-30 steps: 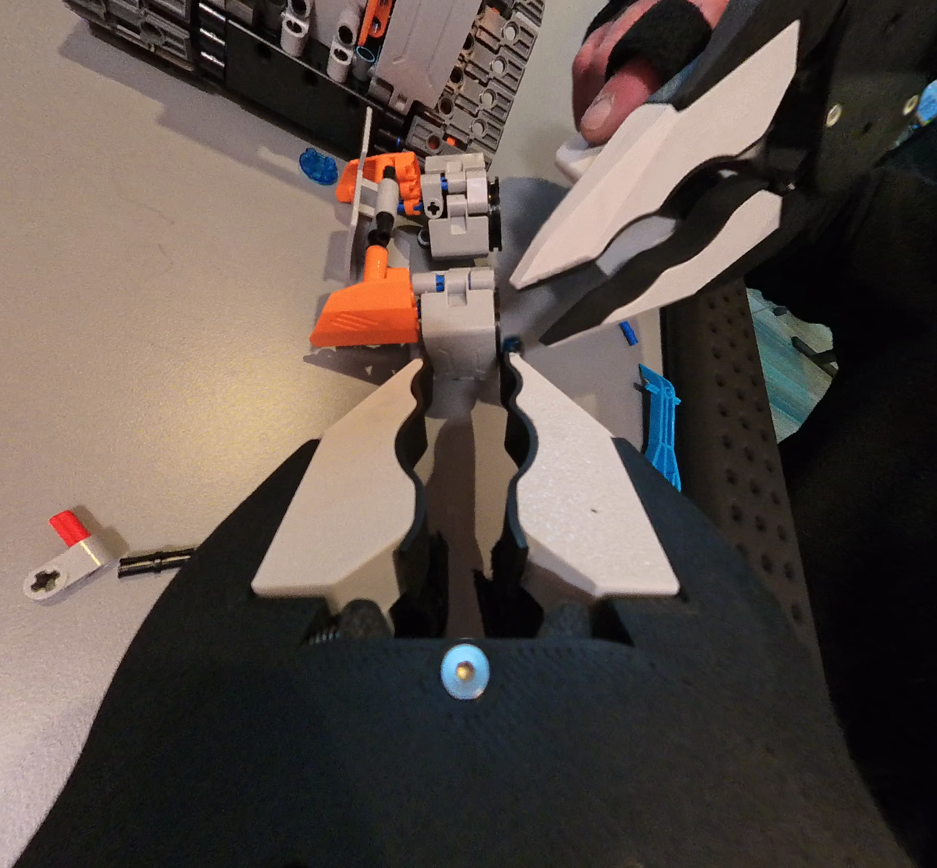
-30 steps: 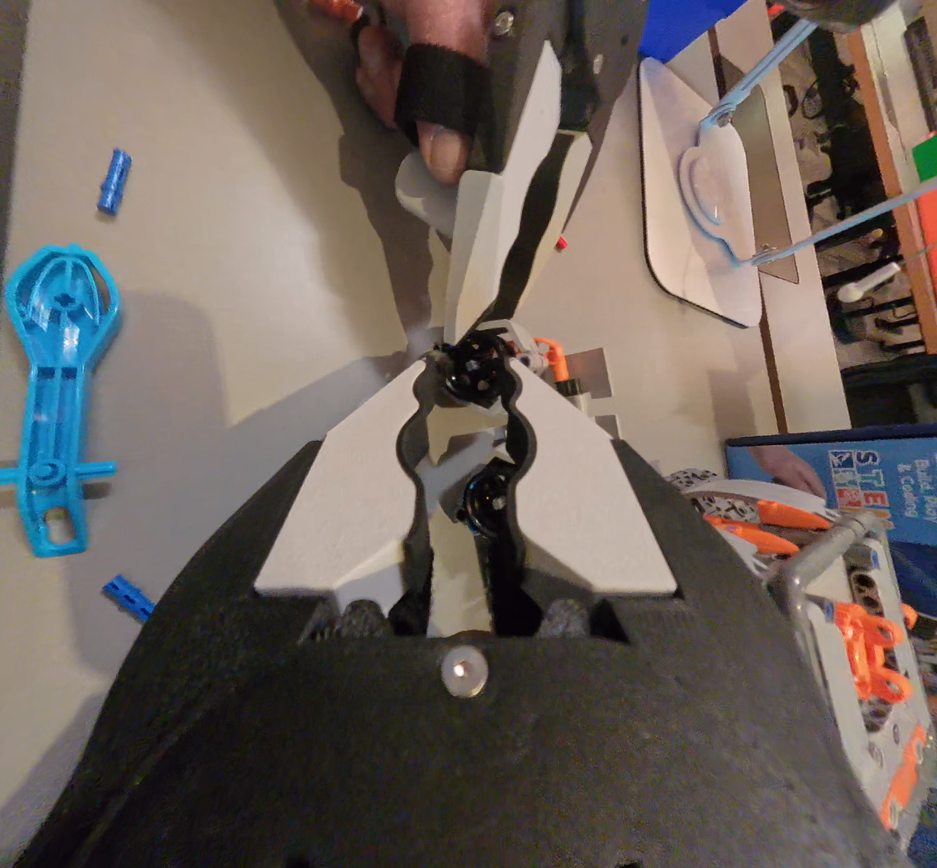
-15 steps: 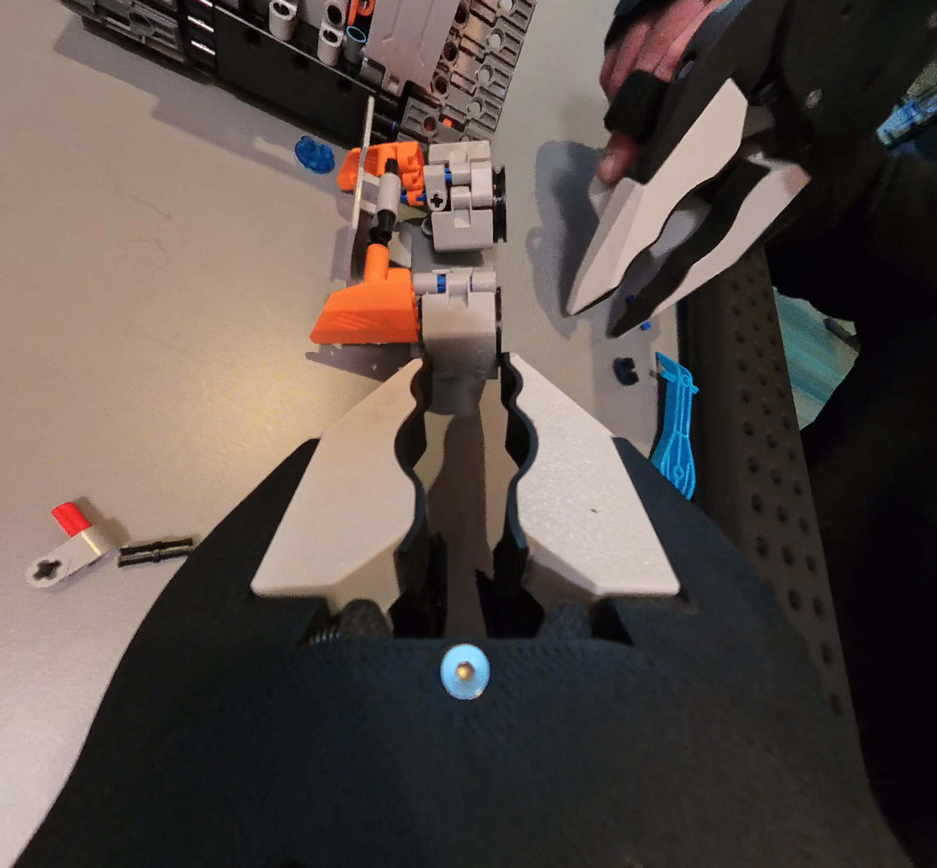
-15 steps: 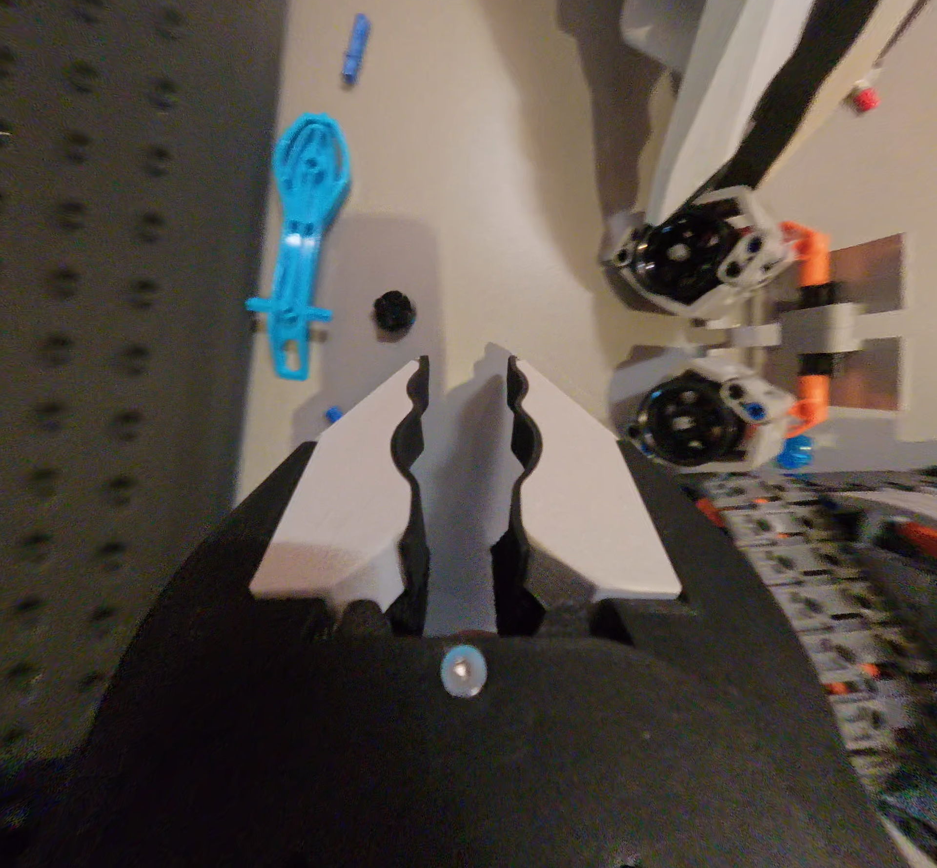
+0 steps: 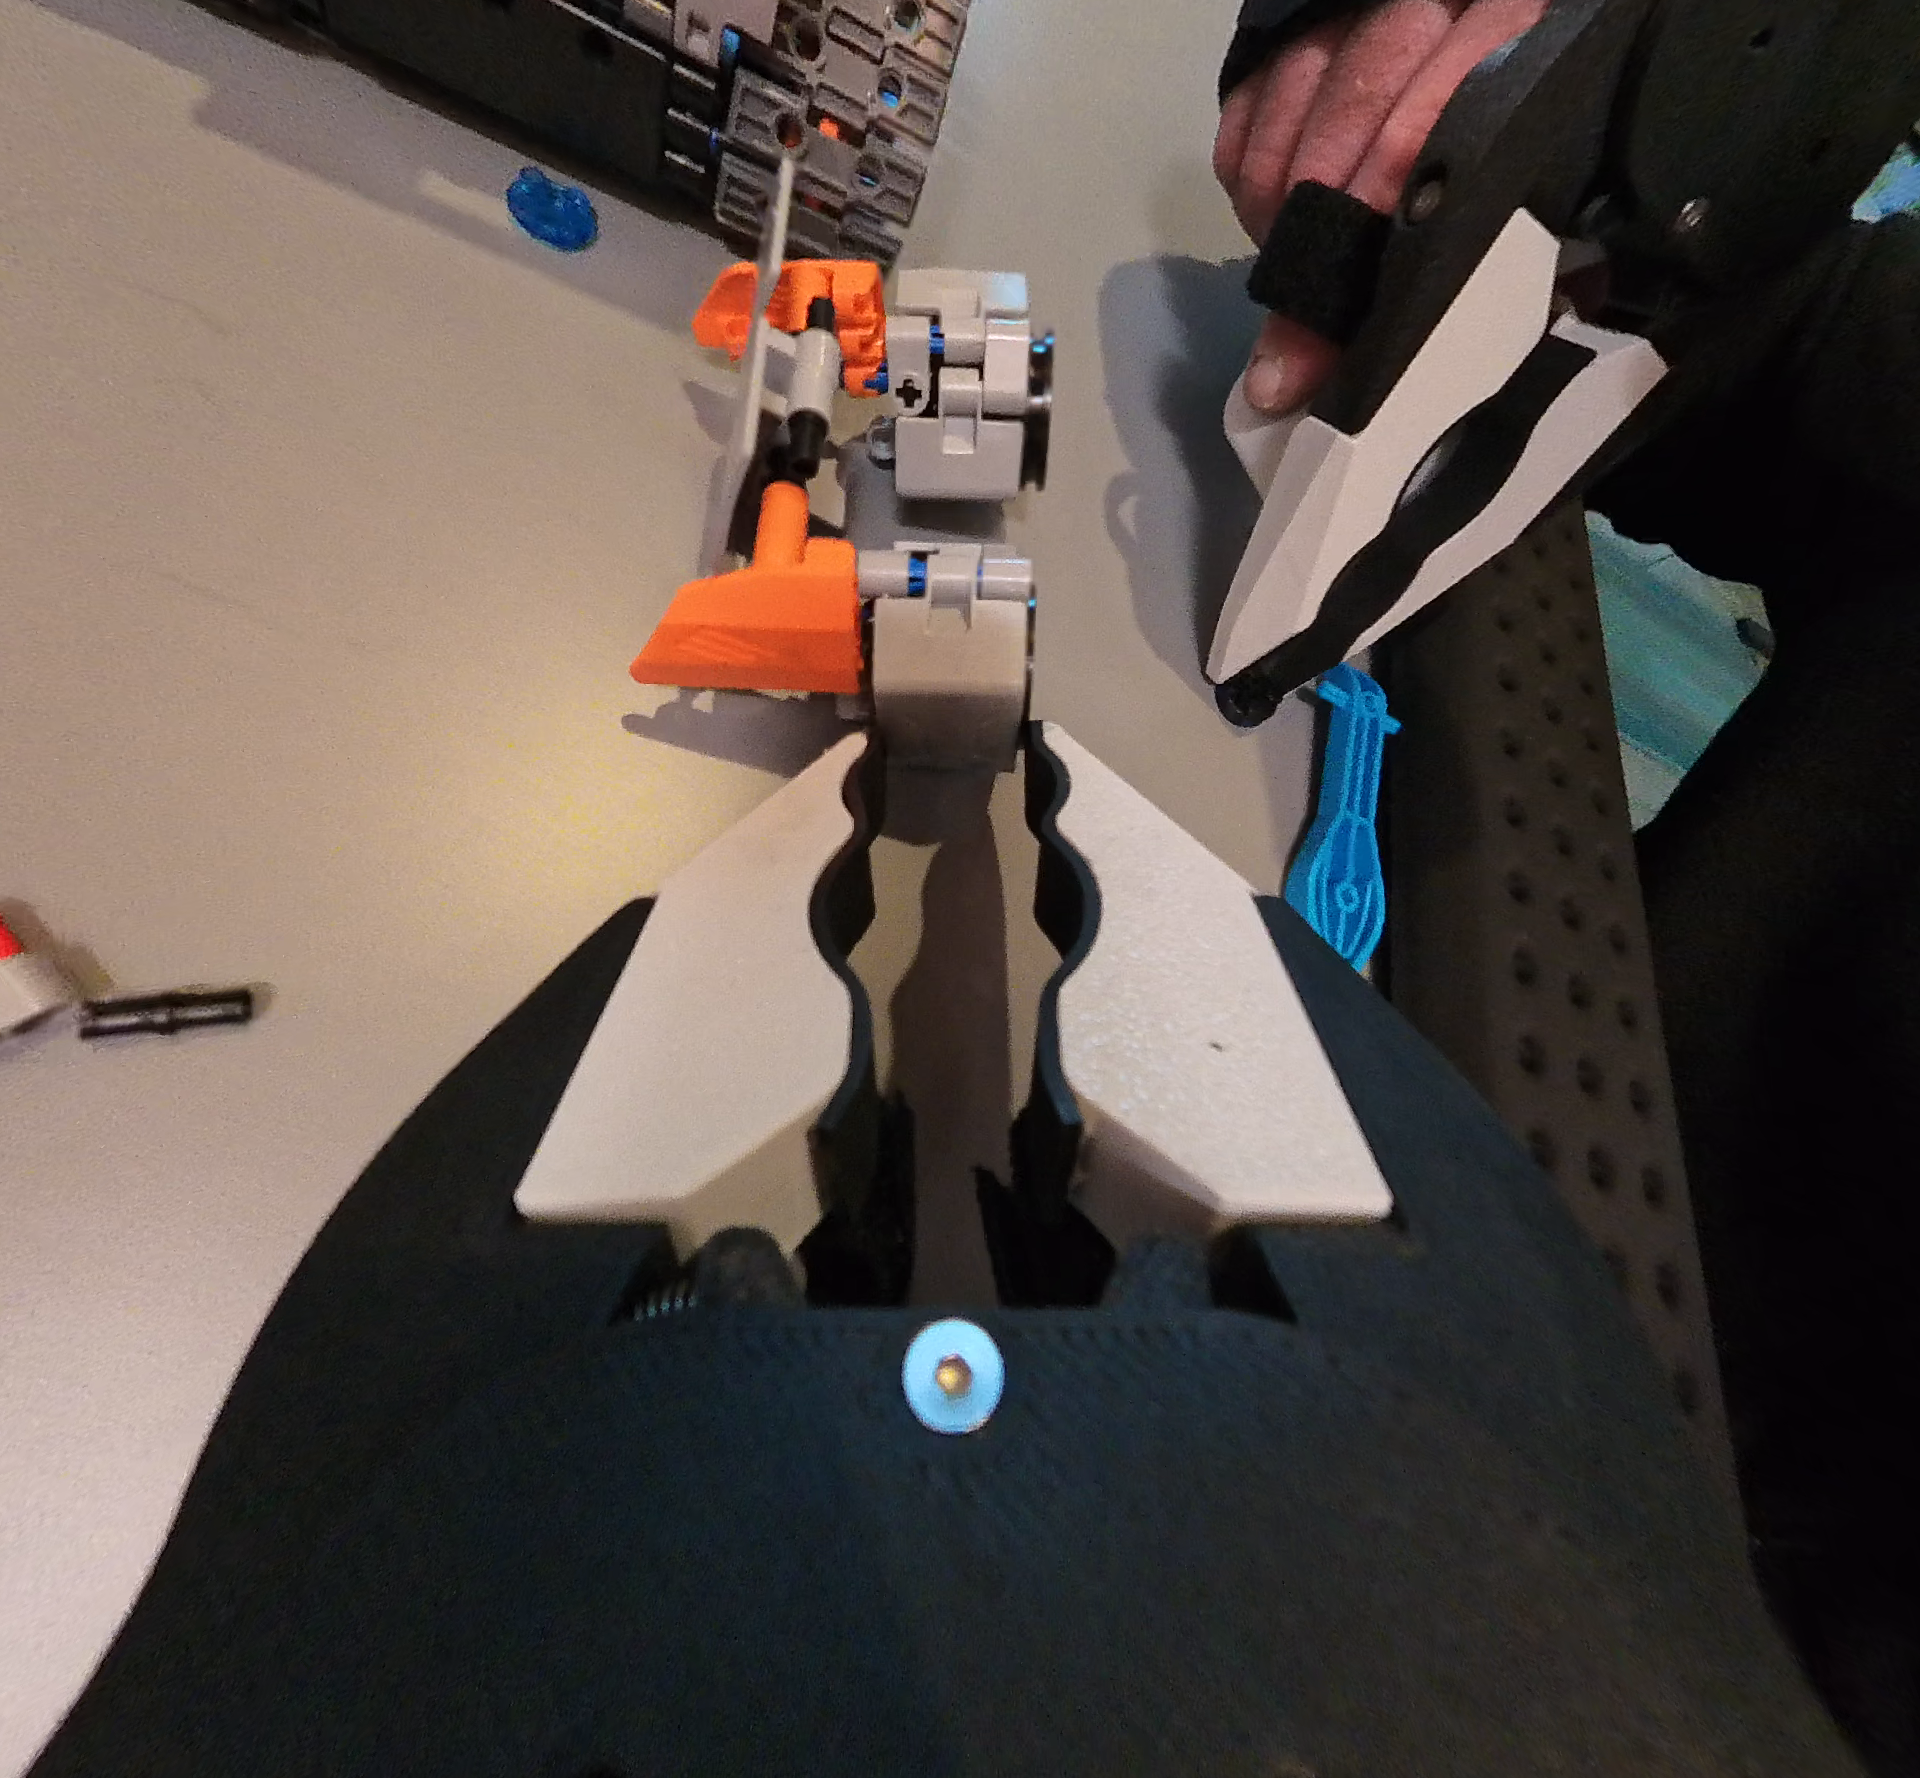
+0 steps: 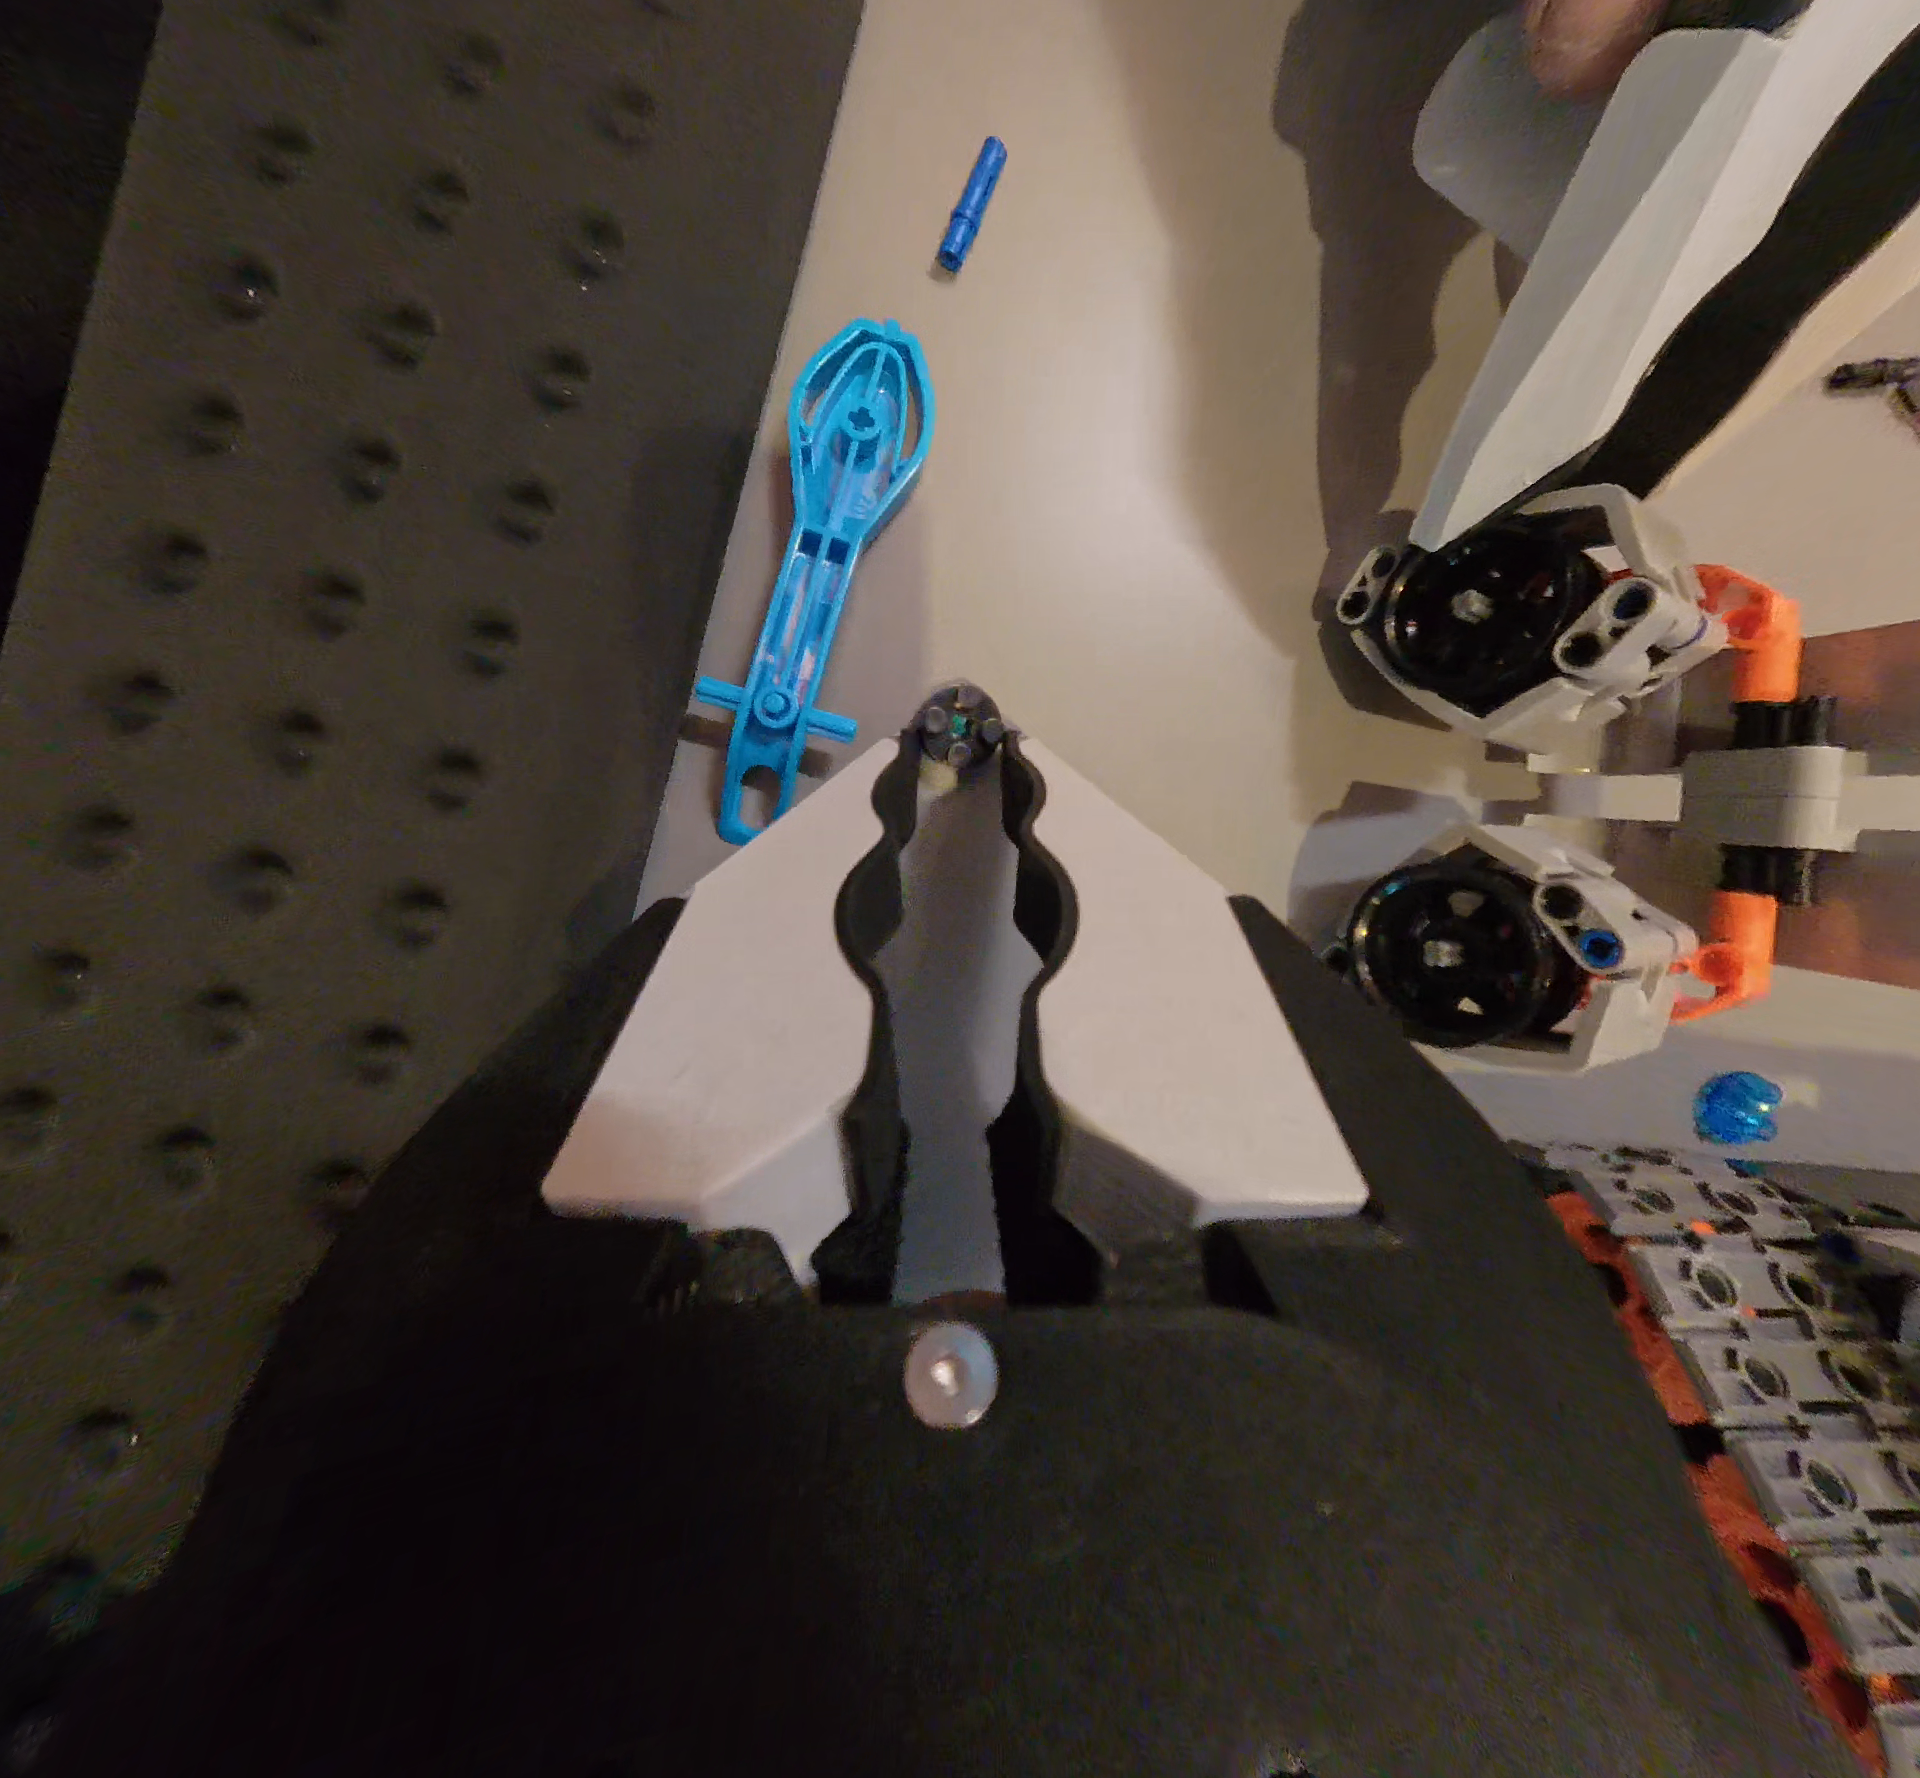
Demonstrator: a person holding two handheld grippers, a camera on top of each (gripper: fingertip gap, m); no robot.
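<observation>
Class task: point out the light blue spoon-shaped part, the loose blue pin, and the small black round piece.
light blue spoon-shaped part point(image 6: 821, 585), right wrist view, its shaft.
blue pin point(image 6: 971, 205), right wrist view, mid-length.
small black round piece point(image 6: 961, 722), right wrist view, its face.

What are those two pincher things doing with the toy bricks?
A person holds a pincher tool in each hand over a pale table. The left gripper is shut on a grey and orange brick assembly, gripping its near grey end. The right gripper is pinching a small round black piece at its tips, beside a light blue spoon-shaped part. A bigger brick model sits behind, and loose pins lie around.
</observation>
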